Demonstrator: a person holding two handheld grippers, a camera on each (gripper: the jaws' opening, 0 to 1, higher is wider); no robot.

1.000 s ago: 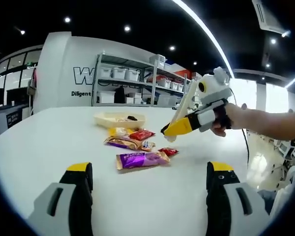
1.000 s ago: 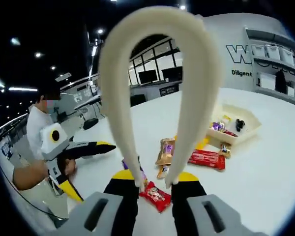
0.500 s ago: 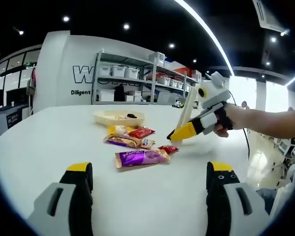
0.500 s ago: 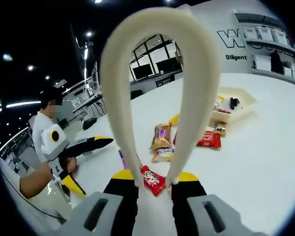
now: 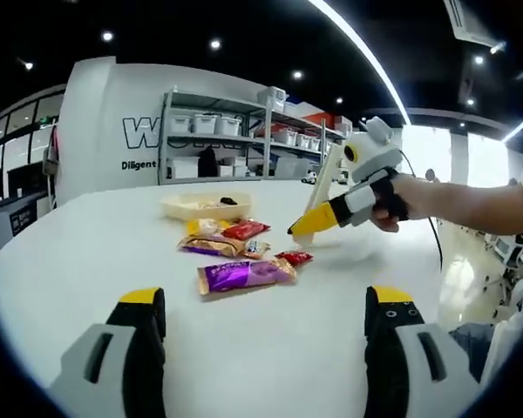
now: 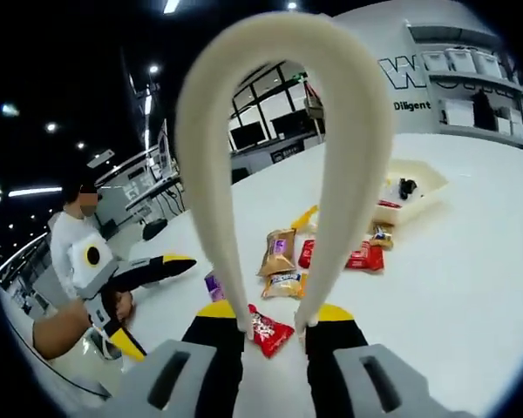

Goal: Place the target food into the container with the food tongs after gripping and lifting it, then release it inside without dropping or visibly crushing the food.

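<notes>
1. Two hand-held grippers work over a white table scattered with wrapped snacks.
2. From the right gripper view, the right gripper clasps a pair of cream food tongs by their two arms, the curved bend of the tongs rising away from the camera.
3. The tong tips stand apart, one on each side of a small red snack packet lying flat on the table; I cannot tell whether they touch it.
4. From the left gripper view, that same red packet lies just under the yellow tips of the right gripper, which a person's hand holds.
5. A purple wrapper lies just beside the red packet, with more snack packets behind it.
6. The cream container tray sits further back on the table, with a few items already inside.
7. The left gripper hovers low over the table, jaws wide apart and holding nothing.
</notes>
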